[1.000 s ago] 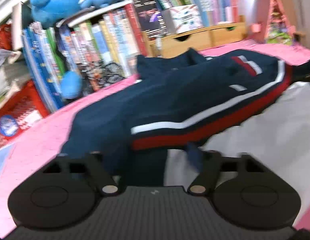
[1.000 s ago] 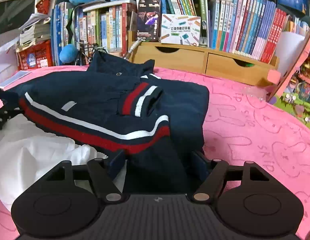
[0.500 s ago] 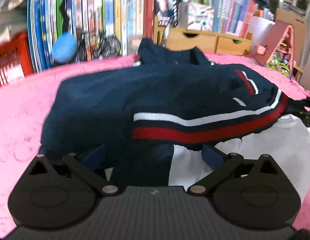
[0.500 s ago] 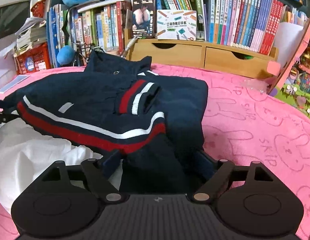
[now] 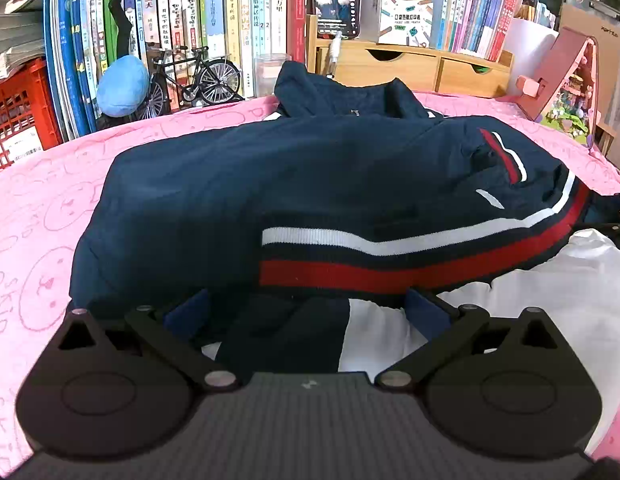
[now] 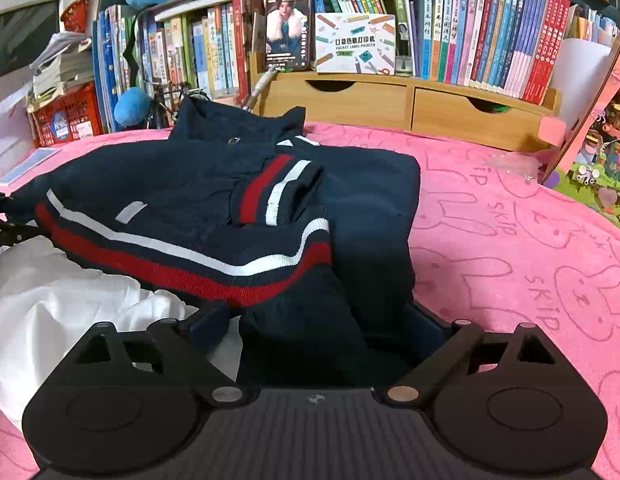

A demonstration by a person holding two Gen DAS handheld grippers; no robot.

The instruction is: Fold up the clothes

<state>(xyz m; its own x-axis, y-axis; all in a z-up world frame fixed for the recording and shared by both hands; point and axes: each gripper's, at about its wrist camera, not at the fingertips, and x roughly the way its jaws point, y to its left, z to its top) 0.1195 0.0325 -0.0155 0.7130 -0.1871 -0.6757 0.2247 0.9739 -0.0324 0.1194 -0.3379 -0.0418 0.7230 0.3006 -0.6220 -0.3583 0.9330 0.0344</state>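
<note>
A: Lying folded on the pink blanket point(image 6: 510, 240), the navy jacket point(image 5: 270, 184) shows red and white stripes over a white garment point(image 6: 50, 300).
B: Left gripper point(image 5: 306, 312) spread wide; right gripper point(image 6: 322, 320) opening, cloth loose between both.

- A folded navy knit sweater with red and white stripes point(image 6: 214, 208) lies on the pink rabbit-print cloth point(image 6: 510, 240).
- Its near hem overlaps a crumpled white garment point(image 6: 50, 304).
- Wooden two-drawer organiser point(image 6: 410, 108) stands behind, books atop.
</note>
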